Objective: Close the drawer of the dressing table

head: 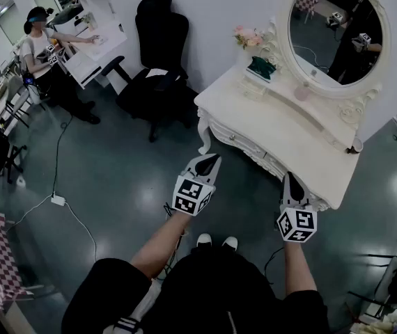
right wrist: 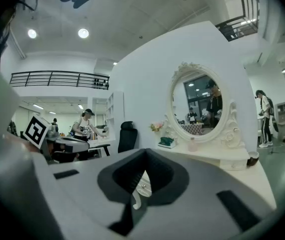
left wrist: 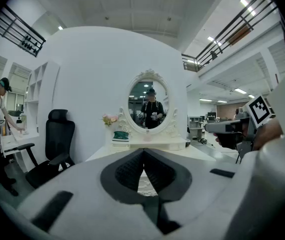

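The white dressing table [head: 275,127] with its oval mirror [head: 334,30] stands ahead of me, to the right. Its carved drawer fronts [head: 244,143] face me; I cannot tell whether one stands out. My left gripper [head: 209,160] hovers in front of the table's left part, shut and holding nothing, its tips [left wrist: 143,151] meeting. My right gripper [head: 290,179] is close to the table's front near its right end, also shut and holding nothing [right wrist: 145,151]. Below its tips, a white drawer front with a small knob [right wrist: 141,185] shows in the right gripper view.
Flowers [head: 247,37], a green item [head: 261,67] and a pink bottle [head: 303,92] stand on the table top. A black office chair [head: 160,54] is left of the table. A person [head: 45,54] works at a far desk. A cable with a white box [head: 58,200] lies on the floor.
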Available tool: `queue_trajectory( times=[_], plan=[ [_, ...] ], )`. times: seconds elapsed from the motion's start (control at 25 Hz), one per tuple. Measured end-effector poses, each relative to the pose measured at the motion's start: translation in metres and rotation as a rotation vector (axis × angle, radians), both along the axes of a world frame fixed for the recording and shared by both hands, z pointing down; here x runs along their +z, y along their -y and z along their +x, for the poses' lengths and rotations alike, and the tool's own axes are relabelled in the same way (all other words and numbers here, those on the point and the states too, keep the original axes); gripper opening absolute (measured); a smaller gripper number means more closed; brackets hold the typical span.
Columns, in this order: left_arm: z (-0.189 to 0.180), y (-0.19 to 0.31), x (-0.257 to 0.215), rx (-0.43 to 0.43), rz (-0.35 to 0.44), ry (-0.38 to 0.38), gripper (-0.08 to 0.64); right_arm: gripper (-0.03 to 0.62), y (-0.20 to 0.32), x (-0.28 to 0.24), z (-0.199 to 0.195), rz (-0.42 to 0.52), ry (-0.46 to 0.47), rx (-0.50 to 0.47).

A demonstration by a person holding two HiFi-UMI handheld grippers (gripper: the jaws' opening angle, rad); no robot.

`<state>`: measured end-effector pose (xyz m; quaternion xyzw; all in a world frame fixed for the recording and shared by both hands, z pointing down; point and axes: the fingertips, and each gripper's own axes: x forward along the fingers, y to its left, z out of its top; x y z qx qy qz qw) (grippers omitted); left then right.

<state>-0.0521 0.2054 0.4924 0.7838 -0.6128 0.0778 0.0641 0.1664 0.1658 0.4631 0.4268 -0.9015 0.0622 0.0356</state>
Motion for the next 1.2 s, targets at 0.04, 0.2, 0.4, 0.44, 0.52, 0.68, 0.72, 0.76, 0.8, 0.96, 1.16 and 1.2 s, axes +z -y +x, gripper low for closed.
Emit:
queue_trajectory(
  times=[0.04, 0.2, 0.4, 0.44, 0.52, 0.68, 0.72, 0.76, 0.8, 0.96, 1.16, 1.2],
  plan=[
    [0.001, 0.001, 0.001, -0.001, -0.002, -0.001, 0.008, 0.002, 0.000, 0.000, 0.001, 0.000, 0.000, -0.001],
    [0.009, 0.005, 0.001, -0.002, -0.004, -0.002, 0.008, 0.002, 0.002, 0.001, 0.005, 0.005, -0.012, -0.009],
    [0.022, 0.013, 0.000, -0.007, -0.004, -0.001, 0.008, 0.002, 0.007, 0.002, 0.015, -0.009, 0.000, -0.024],
    [0.024, 0.015, 0.000, -0.011, -0.004, -0.002, 0.008, 0.002, 0.009, 0.003, 0.018, -0.010, 0.002, -0.027],
    [0.029, 0.019, -0.001, -0.019, 0.001, -0.004, 0.008, 0.002, 0.013, 0.005, 0.023, -0.009, 0.001, -0.035],
    [0.037, 0.022, -0.002, -0.036, 0.008, -0.005, 0.008, 0.002, 0.022, 0.010, 0.031, -0.017, 0.009, -0.042],
    [0.038, 0.022, -0.001, -0.040, 0.008, -0.005, 0.008, 0.002, 0.023, 0.012, 0.033, -0.022, 0.011, -0.044],
    [0.039, 0.023, -0.001, -0.045, 0.008, -0.007, 0.008, 0.002, 0.025, 0.013, 0.034, -0.026, 0.013, -0.047],
    [0.039, 0.025, -0.001, -0.050, 0.007, -0.008, 0.008, 0.002, 0.026, 0.013, 0.034, -0.027, 0.013, -0.052],
    [0.037, 0.036, -0.001, -0.062, 0.012, -0.012, 0.008, 0.002, 0.036, 0.014, 0.032, -0.028, 0.013, -0.064],
    [0.034, 0.057, 0.004, -0.051, 0.006, -0.027, 0.008, 0.002, 0.054, 0.020, 0.029, -0.033, 0.002, -0.051],
    [0.035, 0.062, 0.007, -0.045, 0.004, -0.032, 0.008, 0.002, 0.057, 0.023, 0.028, -0.037, -0.003, -0.046]
  ],
)
